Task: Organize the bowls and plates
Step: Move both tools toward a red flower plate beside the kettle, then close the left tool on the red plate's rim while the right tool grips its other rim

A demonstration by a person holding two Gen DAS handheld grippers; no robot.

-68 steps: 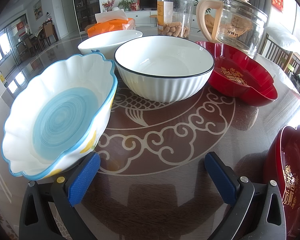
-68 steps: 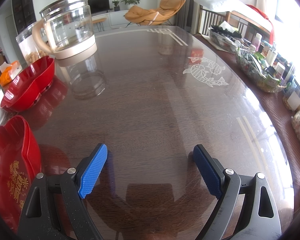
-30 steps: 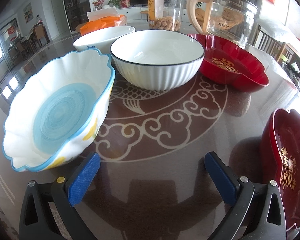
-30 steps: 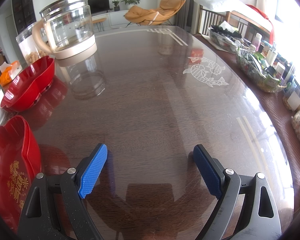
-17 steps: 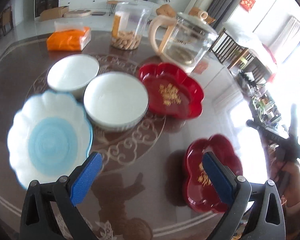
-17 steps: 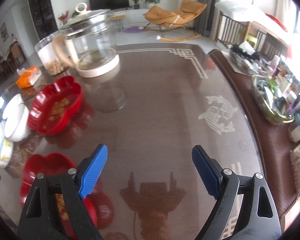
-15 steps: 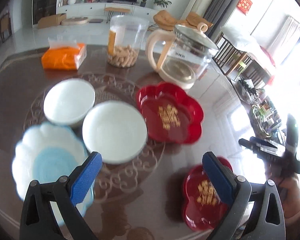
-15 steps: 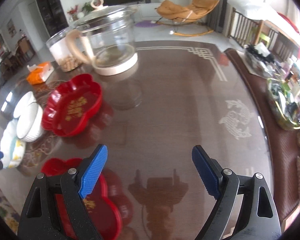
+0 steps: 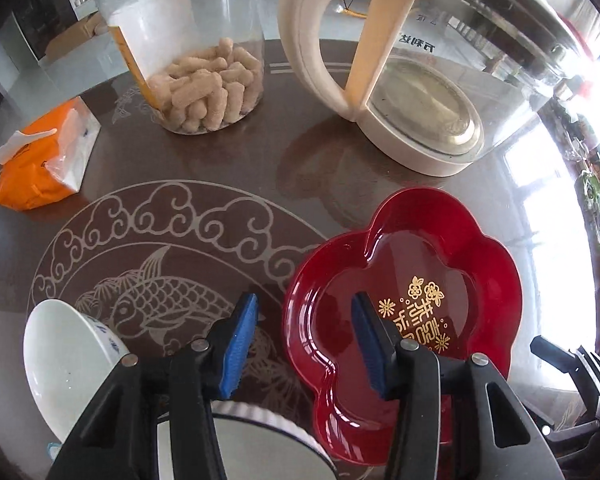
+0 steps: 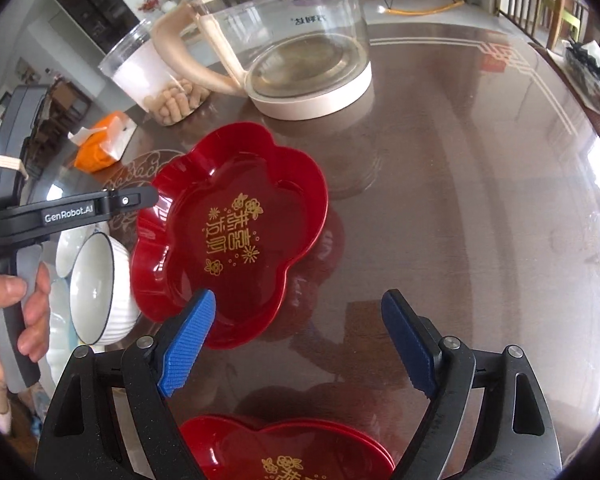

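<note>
A red flower-shaped plate (image 9: 428, 264) with gold writing lies on the dark table (image 9: 228, 168). My left gripper (image 9: 302, 340) points down over its left rim. The jaws are closing, with the rim between the blue pads (image 9: 240, 340) and neither pad pressing on it. In the right wrist view the same red plate (image 10: 236, 232) lies ahead of my right gripper (image 10: 298, 340), which stands open and holds nothing. A second red plate (image 10: 288, 452) lies below that gripper. Left of the first plate are a ribbed white bowl (image 10: 96, 288) and a plain white bowl (image 9: 68, 360).
A glass kettle (image 9: 420, 80) and a snack jar (image 9: 204, 72) stand behind the plate, with an orange tissue pack (image 9: 40, 160) at the far left. A hand (image 10: 16, 312) holds the left gripper's handle. Cluttered baskets (image 10: 592, 68) line the table's right edge.
Both grippers rose and tipped downward, then swept in over the far red plate. The left jaws have narrowed from wide open around that plate's rim. The right jaws stay wide.
</note>
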